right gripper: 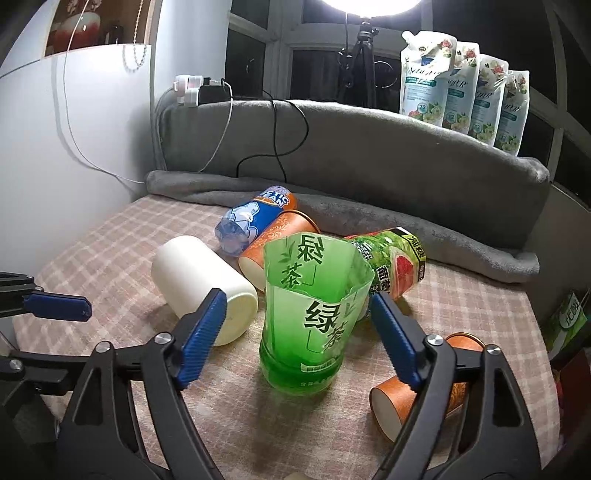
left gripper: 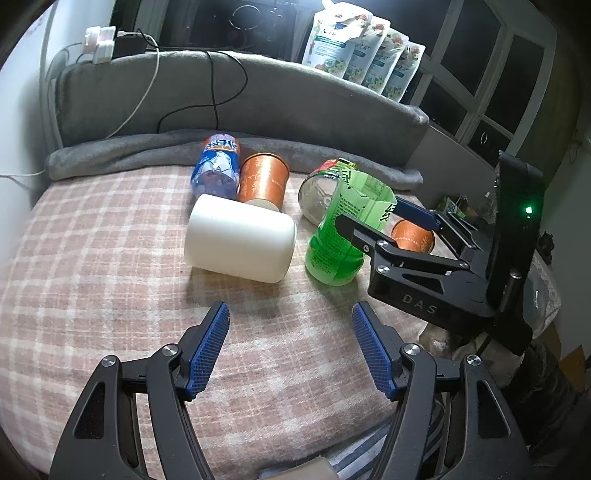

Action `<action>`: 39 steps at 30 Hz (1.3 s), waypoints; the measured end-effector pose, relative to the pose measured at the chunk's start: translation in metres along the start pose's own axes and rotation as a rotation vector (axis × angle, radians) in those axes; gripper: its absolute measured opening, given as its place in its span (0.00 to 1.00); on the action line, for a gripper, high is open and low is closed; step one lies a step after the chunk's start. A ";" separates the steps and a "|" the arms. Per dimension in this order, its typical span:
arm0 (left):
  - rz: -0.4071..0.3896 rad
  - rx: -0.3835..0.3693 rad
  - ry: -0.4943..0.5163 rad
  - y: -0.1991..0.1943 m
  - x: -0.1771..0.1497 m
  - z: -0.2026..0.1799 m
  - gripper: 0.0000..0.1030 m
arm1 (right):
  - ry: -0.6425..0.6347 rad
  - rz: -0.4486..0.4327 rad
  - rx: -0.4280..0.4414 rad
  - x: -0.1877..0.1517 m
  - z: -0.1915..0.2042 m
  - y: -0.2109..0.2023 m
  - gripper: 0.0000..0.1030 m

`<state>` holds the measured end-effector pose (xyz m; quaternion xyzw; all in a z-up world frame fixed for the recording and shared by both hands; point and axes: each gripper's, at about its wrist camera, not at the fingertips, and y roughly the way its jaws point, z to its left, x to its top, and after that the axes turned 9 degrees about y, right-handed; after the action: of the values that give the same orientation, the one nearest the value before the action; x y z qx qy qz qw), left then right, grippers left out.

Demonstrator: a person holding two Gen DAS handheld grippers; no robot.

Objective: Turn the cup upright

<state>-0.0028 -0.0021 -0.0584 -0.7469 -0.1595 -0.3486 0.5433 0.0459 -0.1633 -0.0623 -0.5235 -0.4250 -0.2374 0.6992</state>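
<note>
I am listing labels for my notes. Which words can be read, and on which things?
"绿茶": upright green cut plastic bottle cup.
"ARCTIC": lying blue plastic bottle.
"DAS": black body of right gripper.
"72": white standing pouches; other print blurred.

Dark windows, bright lamp, grey padded ledge.

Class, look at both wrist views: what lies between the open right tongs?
The green cut-bottle cup, standing upright on the checked blanket, sits between the right tongs. The right wrist view shows this best; whether the pads touch it is unclear.
</note>
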 end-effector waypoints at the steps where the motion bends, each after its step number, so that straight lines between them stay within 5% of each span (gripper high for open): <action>1: 0.000 0.000 0.001 0.000 0.000 0.000 0.67 | 0.003 0.000 0.002 0.000 -0.001 -0.001 0.82; 10: -0.041 0.032 0.010 -0.002 0.004 -0.002 0.67 | 0.068 0.013 0.013 -0.005 -0.014 -0.020 0.83; 20: -0.275 0.278 0.104 -0.022 0.010 -0.020 0.75 | 0.203 -0.111 -0.121 -0.011 -0.040 -0.069 1.00; 28: -0.374 0.341 0.102 -0.034 0.014 -0.024 0.80 | 0.240 -0.206 -0.255 -0.007 -0.051 -0.094 1.00; 39: -0.445 0.372 0.052 -0.046 0.018 -0.016 0.85 | 0.247 -0.263 -0.295 -0.003 -0.051 -0.103 1.00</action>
<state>-0.0241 -0.0024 -0.0107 -0.5720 -0.3665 -0.4428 0.5852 -0.0183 -0.2461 -0.0145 -0.5271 -0.3617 -0.4484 0.6247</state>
